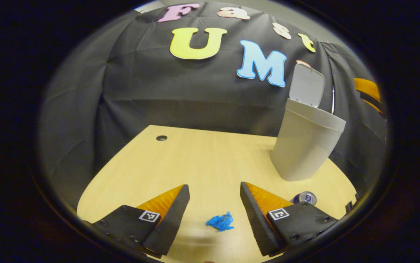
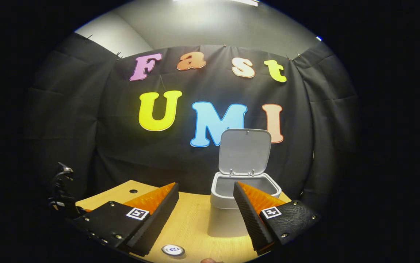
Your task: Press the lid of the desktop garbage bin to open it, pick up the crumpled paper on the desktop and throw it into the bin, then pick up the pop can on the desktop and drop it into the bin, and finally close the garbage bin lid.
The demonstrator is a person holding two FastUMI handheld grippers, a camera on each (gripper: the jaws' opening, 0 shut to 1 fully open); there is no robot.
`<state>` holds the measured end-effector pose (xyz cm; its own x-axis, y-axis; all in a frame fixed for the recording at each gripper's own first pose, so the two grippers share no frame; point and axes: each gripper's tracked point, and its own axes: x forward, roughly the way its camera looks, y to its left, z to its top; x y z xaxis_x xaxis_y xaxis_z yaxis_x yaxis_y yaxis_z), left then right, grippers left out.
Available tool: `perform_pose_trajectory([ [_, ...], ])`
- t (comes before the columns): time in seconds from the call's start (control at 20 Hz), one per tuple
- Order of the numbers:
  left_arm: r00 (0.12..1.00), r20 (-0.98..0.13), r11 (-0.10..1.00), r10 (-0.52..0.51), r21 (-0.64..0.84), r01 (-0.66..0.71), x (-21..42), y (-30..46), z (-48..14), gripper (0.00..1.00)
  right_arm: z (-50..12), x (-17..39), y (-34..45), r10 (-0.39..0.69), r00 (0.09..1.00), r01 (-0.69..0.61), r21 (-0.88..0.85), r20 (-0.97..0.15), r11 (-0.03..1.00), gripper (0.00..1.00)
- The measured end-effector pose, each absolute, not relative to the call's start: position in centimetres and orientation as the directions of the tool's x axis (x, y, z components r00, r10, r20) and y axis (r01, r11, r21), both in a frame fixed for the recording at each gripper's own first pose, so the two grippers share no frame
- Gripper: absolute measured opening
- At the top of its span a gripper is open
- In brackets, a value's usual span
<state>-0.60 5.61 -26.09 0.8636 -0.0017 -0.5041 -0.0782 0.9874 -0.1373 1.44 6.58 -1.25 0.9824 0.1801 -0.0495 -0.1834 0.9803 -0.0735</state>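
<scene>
The crumpled paper (image 1: 220, 221) is a small blue wad. It lies on the desk (image 1: 202, 160) near the front edge, right between the two fingers of the left gripper (image 1: 213, 193). The fingers do not touch it. They stand wide apart, one on each side, and hold nothing.

I think the paper is very light and soft. It will squash when it is pinched, so it is not going to break. It may slide on the smooth wood if only one finger bumps it. The best place to take it looks like the fat middle of the wad, with both fingers closing evenly from the two sides, low down near the desk.

The pop can (image 1: 305, 198) is just beside the left gripper's far finger, toward the right front corner of the desk. In the right gripper view its round top (image 2: 172, 250) shows near the front edge. I think it is light too, but hard and smooth, so it could slip or roll. Its round sides are the place to squeeze.

The garbage bin (image 1: 306, 146) stands further back, near the right edge. Its lid (image 2: 245, 151) is up, so the bin is already open.

The right gripper (image 2: 205, 204) hangs in front of the bin. Its fingers are wide apart and empty.
</scene>
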Motion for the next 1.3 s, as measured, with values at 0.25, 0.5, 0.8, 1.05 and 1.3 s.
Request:
perform_pose_trajectory([
  [0.25,0.812,-0.580,0.992,-0.070,-0.128,-0.006,-0.6,4.1,-30.3,0.92,-2.0,-0.3,6.0,0.118,0.991,-0.124,-0.095,-0.069,0.988,1.00],
  [0.5,0.751,-0.651,0.990,-0.106,-0.143,0.015,-1.3,3.2,-34.2,0.92,-3.3,-1.4,5.3,0.072,0.991,-0.083,-0.100,-0.111,0.992,0.96],
  [0.8,0.700,-0.708,0.987,-0.097,-0.156,-0.021,-1.3,3.2,-37.1,1.00,-4.0,-1.6,4.5,0.069,0.987,-0.080,-0.071,-0.143,0.994,0.96],
  [1.05,0.673,-0.734,0.985,-0.089,-0.165,-0.050,-1.3,2.9,-39.0,0.90,-4.1,-1.6,3.3,0.058,0.987,-0.068,-0.067,-0.148,0.995,0.96],
  [1.3,0.678,-0.733,0.987,-0.052,-0.141,-0.077,-1.2,3.5,-39.3,0.66,-4.3,-1.3,2.1,0.052,0.987,-0.061,-0.052,-0.154,0.997,0.96],
])
